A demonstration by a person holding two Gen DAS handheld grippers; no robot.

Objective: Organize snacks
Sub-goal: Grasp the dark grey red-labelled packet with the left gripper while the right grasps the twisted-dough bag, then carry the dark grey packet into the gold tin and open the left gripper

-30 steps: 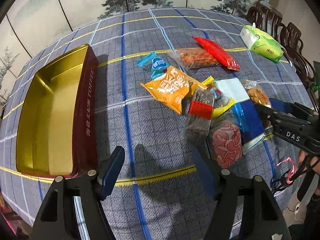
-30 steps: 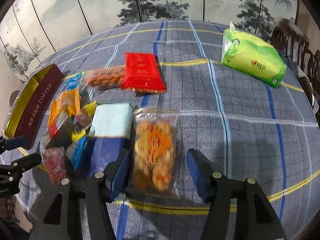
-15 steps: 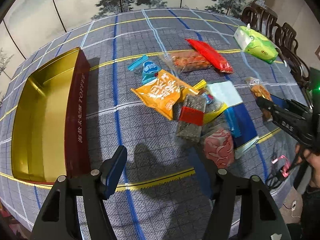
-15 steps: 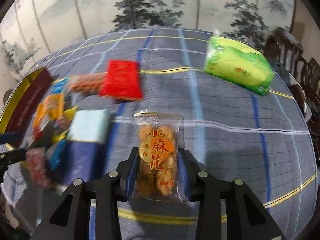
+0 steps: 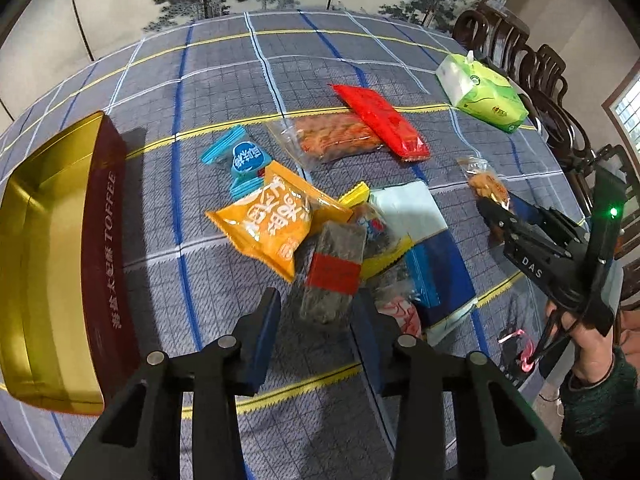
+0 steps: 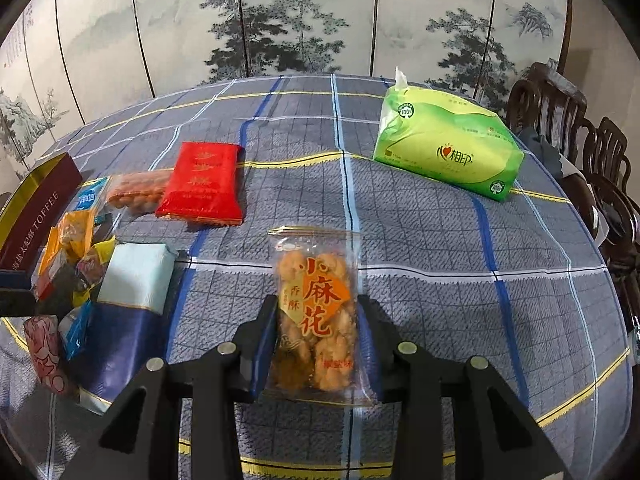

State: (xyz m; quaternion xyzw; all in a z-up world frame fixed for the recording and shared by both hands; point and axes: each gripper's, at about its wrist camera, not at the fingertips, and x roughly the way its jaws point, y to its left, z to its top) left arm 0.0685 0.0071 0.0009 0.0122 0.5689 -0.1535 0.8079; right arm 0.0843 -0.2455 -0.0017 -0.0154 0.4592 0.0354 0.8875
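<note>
My right gripper (image 6: 316,320) is shut on a clear bag of fried dough twists (image 6: 314,308) and holds it lifted off the cloth; it also shows in the left wrist view (image 5: 486,184). My left gripper (image 5: 316,312) is open, its jaws on either side of the near end of a dark snack pack with a red band (image 5: 334,272). That pack lies in a pile with an orange packet (image 5: 268,220), a pale blue box (image 5: 404,208) and a pink pack (image 5: 400,312). An open gold toffee tin (image 5: 44,256) lies at the left.
A red packet (image 5: 380,124) and a clear bag of orange snacks (image 5: 332,136) lie farther back. A blue packet (image 5: 244,160) lies near the tin. A green tissue pack (image 6: 446,152) sits at the far right. Dark wooden chairs (image 6: 560,120) stand by the table's right edge.
My right gripper closed on the dough twist bag and lifted it. My left gripper moved forward to the dark pack and narrowed its jaws around its near end.
</note>
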